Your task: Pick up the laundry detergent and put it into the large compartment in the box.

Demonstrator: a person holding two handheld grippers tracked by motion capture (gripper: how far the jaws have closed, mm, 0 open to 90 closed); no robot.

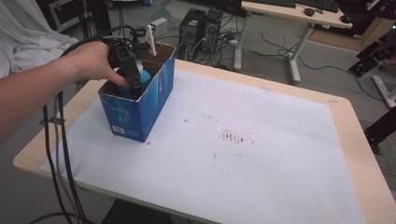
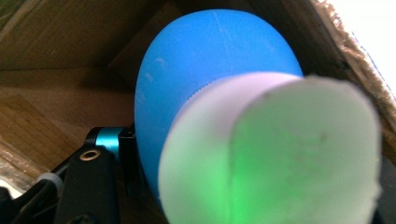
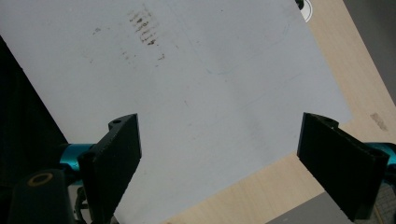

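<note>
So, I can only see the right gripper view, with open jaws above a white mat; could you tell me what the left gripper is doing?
Observer: The left gripper is reaching down into an open blue cardboard box at the table's left side.
Operator: Thank you. Is it holding anything?
Observer: Its own view shows a blue rounded bottle with a pale cap right up against the camera, though I cannot tell whether the jaws are closed on it.
Operator: Is anything else in the box?
Observer: A white upright piece sticks up above the far rim.
</note>
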